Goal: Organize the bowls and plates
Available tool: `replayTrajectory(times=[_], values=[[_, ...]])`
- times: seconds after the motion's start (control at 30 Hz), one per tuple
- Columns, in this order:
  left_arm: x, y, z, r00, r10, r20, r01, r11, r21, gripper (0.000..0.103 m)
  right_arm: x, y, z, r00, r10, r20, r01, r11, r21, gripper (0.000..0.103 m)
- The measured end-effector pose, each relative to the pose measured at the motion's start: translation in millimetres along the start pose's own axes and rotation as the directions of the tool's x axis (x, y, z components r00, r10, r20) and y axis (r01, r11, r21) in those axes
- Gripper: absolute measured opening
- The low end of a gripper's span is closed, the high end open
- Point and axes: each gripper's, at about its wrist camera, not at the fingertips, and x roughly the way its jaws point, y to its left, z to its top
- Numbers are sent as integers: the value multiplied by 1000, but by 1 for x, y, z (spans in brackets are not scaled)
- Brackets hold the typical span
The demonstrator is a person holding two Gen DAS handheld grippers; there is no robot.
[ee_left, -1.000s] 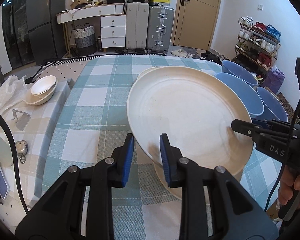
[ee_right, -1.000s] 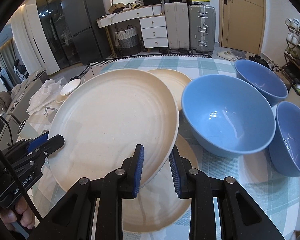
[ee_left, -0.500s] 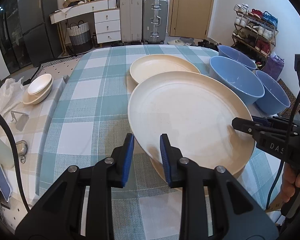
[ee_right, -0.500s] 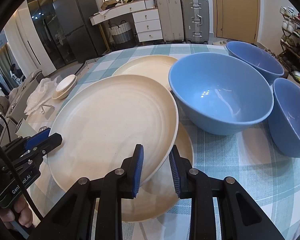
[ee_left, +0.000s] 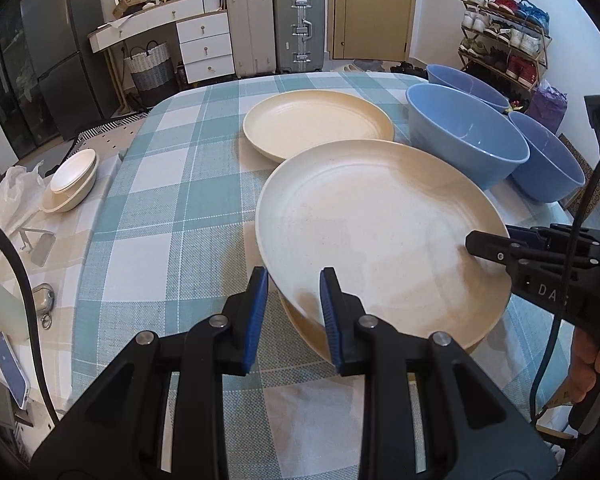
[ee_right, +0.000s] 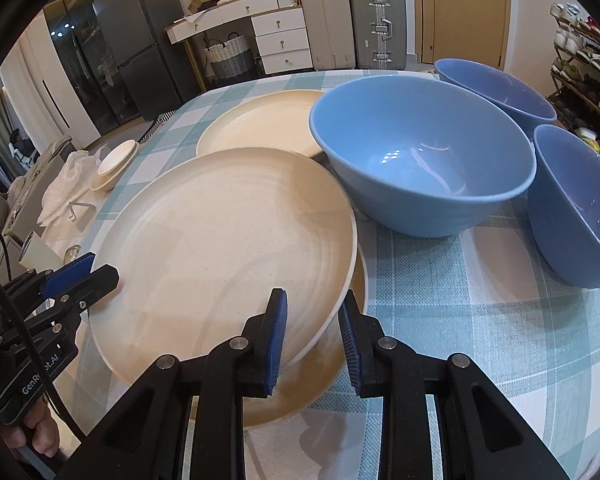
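A large cream plate (ee_left: 380, 232) (ee_right: 228, 240) hangs slightly tilted just above a second cream plate (ee_left: 302, 330) (ee_right: 296, 396) that lies on the checked tablecloth. My left gripper (ee_left: 293, 280) is shut on the held plate's near rim. My right gripper (ee_right: 312, 300) is shut on the opposite rim and shows at the right of the left wrist view (ee_left: 488, 242). In the right wrist view, the left gripper (ee_right: 80, 274) shows at the left. A third cream plate (ee_left: 318, 128) (ee_right: 260, 128) lies farther back. Three blue bowls (ee_right: 420, 152) (ee_right: 496, 84) (ee_right: 572, 200) stand to the right.
Stacked small white bowls (ee_left: 70, 184) sit on a side surface left of the table, with a plastic bag (ee_left: 4, 200), keys (ee_left: 44, 300) and a phone (ee_left: 10, 364). Suitcases (ee_left: 276, 28), drawers and a shoe rack (ee_left: 504, 36) stand beyond the table.
Both grippers have come down with the cream plate, which now lies flatter and closer to the plate beneath. The far plate has come fully into view.
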Motion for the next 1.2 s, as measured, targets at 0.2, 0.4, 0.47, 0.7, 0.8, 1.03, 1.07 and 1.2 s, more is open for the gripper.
replayTrajectory(times=[0.2, 0.4, 0.47, 0.7, 0.8, 1.03, 1.07, 1.2], values=[[9, -2, -4, 1000, 19, -19, -18, 1000, 21, 24, 8, 5, -7, 1000, -26, -16, 26, 1000, -16, 27], [17, -3, -6, 999, 31, -42, -29, 999, 41, 24, 5, 13, -9, 998, -57, -5, 57, 998, -36, 27], [19, -5, -7, 998, 41, -49, -38, 998, 52, 24, 4, 15, -10, 998, -60, -3, 60, 997, -38, 27], [22, -7, -12, 995, 49, -81, -43, 996, 76, 24, 1, 21, -14, 996, -88, 5, 89, 994, -64, 28], [24, -11, -13, 994, 49, -94, -40, 995, 93, 24, 0, 21, -16, 995, -103, 4, 103, 993, -64, 29], [29, -16, -18, 992, 39, -117, -25, 993, 118, 24, 1, 21, -24, 991, -134, -3, 134, 988, -74, 31], [28, -18, -18, 993, 31, -115, -16, 992, 122, 24, 4, 23, -26, 990, -140, -4, 139, 987, -82, 32], [29, -20, -18, 994, 33, -107, -19, 991, 130, 24, 6, 24, -32, 989, -147, 3, 146, 985, -93, 33]])
